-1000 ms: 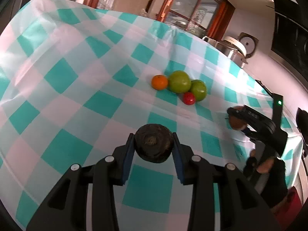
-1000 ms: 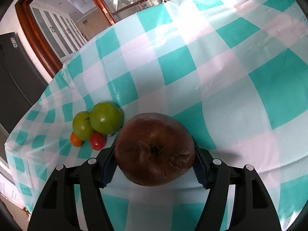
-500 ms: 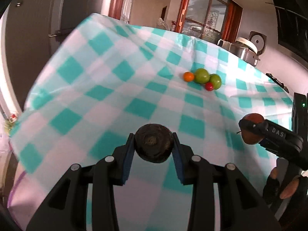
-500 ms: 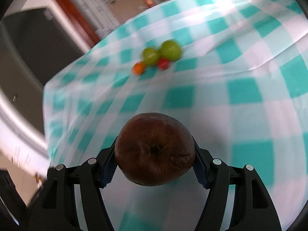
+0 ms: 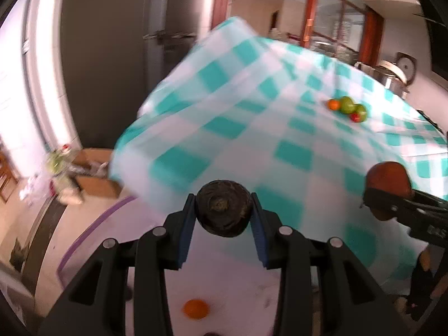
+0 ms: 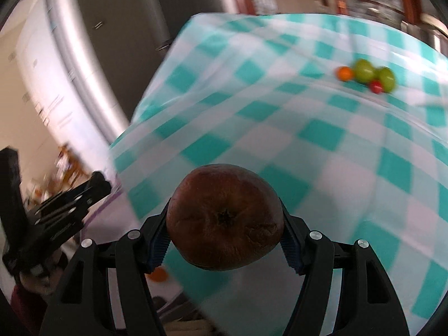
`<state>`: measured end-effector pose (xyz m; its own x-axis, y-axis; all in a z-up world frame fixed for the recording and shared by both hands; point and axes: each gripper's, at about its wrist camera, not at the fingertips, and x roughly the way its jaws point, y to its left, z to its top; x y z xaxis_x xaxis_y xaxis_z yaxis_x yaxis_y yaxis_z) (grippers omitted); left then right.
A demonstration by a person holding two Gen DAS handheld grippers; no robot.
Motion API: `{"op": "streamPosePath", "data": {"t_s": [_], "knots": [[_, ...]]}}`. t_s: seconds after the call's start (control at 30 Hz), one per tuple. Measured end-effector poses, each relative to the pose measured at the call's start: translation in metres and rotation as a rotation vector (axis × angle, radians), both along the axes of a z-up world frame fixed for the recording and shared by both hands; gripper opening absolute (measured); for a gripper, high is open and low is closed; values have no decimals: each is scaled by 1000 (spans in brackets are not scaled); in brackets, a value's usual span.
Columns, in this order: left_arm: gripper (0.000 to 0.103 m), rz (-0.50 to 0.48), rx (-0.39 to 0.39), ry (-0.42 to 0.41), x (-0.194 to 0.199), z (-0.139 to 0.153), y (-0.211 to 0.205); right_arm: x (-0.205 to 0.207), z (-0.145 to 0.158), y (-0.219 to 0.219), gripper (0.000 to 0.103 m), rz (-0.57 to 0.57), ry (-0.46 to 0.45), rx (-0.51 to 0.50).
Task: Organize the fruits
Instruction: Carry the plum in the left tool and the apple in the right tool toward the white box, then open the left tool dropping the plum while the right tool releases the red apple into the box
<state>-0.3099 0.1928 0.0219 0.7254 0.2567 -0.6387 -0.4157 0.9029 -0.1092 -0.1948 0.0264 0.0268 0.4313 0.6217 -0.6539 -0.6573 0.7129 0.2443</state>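
The desk under its teal-and-white checked plastic cloth [image 5: 294,151] lies ahead of and above both tools, its near corner hanging over a pale surface below. That low white surface with a purple rim [image 5: 224,294] fills the bottom of the left wrist view, directly under the left jaws, and a small orange fruit [image 5: 196,309] sits on it; it looks like the place for the carried fruit, though I cannot tell what sort of container it is. So the coming move turns on down, not forward: the drop spot lies beneath the fingers, nearer the left tool than the right.

The big brown wrinkled round fruit [image 6: 224,221] is clamped in the right gripper [image 6: 224,238], jaws about half spread and pressing its sides, calyx facing the lens. The smaller dark, shrivelled round fruit [image 5: 223,208] is pinched in the left gripper [image 5: 223,224], jaws nearly closed on it. Both tools tilt downward, side by side, the left one just left of the right.

Far back on the cloth, well apart from both, the cluster of two green fruits, an orange one and a small red one [image 5: 348,109] rests touching.
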Motion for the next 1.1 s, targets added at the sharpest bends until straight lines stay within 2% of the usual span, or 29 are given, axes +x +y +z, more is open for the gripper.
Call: {"op": "streamPosePath", "data": {"t_s": [0.23,0.4,0.5,0.63,0.77,0.87,0.97,1.1], "knots": [[38,128,-47,48,-51,-30,48,-61,-3,61,66,264,-75,-63],[38,197,-71,128,-64,-60,76,-97,-23,99,66,419,-103,-145],[38,223,-69,187,-66,-75,86,-106,-48,118,66,473,-77,-220],[38,258,-60,323,-58,-106,98,-112,-86,143,66,534,-1,-325],[38,243,-126,451,-49,-137,112,-127,-117,170,66,629,42,-424],[38,234,-107,521,-42,-153,115,-144,-135,189,66,706,24,-500],[38,225,-104,542,-38,-159,116,-165,-153,203,66,785,-6,-584],[39,218,-120,553,-37,-167,116,-180,-168,210,66,838,-29,-652]]}}
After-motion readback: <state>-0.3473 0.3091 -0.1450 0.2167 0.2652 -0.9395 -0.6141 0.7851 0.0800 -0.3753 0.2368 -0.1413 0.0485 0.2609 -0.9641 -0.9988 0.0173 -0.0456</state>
